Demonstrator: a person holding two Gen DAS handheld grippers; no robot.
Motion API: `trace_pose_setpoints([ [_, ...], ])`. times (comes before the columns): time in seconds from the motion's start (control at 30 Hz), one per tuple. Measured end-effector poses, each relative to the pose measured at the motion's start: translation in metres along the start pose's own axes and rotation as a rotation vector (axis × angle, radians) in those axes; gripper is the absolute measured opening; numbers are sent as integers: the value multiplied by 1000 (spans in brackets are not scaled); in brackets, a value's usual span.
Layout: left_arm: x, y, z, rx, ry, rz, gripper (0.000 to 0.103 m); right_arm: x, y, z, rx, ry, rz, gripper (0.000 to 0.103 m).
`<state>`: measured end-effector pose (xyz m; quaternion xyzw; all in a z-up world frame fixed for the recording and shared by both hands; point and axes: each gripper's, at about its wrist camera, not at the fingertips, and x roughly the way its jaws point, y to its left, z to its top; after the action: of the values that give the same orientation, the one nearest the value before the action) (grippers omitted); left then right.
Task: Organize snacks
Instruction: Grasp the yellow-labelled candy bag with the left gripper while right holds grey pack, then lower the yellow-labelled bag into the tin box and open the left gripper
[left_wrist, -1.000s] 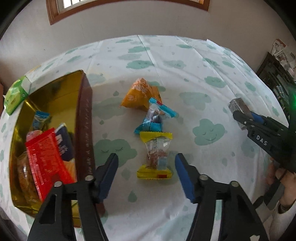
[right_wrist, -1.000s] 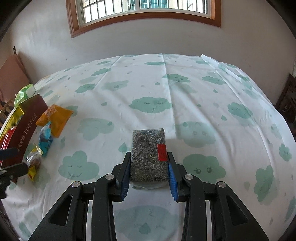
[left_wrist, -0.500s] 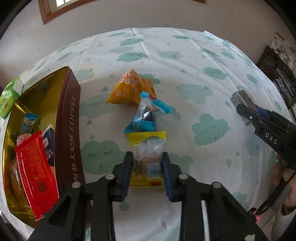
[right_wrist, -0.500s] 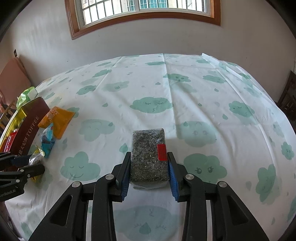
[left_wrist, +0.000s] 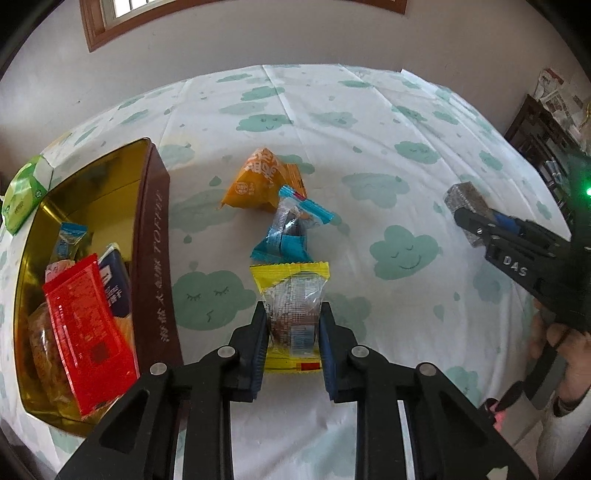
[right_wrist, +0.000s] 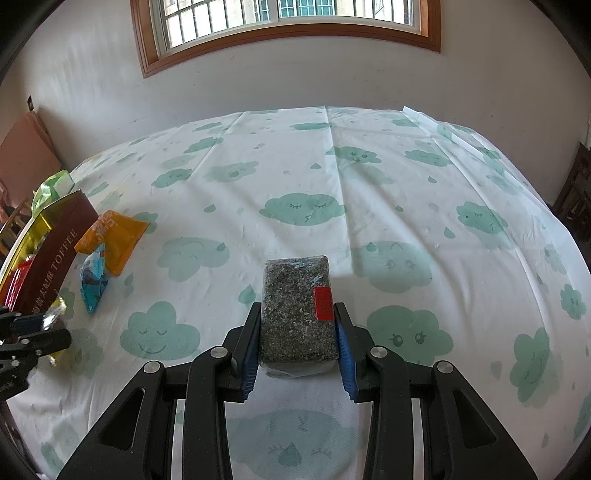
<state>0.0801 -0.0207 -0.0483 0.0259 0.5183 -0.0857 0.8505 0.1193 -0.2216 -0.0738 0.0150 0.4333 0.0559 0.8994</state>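
Note:
My left gripper is shut on a yellow-edged clear snack packet, held just above the cloud-print tablecloth. A blue packet and an orange packet lie just beyond it. A gold tin box with a brown TOFFEE side stands to the left, holding a red packet and other snacks. My right gripper is shut on a grey speckled block with a red label; it shows at the right of the left wrist view.
A green packet lies behind the box at the table's far left. The box, orange packet and blue packet show at the left of the right wrist view. Dark furniture stands beyond the right table edge.
My left gripper went from open around the yellow packet to shut on it, and has lifted slightly with it. My right gripper stays shut on the grey block, nearly still.

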Motion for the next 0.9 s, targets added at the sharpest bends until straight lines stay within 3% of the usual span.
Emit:
trace_pose_setpoints([
  [0.23,-35,19,-1,-47,-58,6,22,0,1,0,-2,1,-2,38],
  [0.53,-64,84,-5,-169,-108,107,22,0,2,0,-3,1,-5,38],
  [0.9,-61,153,-25,-296,-78,216,22,1,4,0,-17,4,-22,38],
])
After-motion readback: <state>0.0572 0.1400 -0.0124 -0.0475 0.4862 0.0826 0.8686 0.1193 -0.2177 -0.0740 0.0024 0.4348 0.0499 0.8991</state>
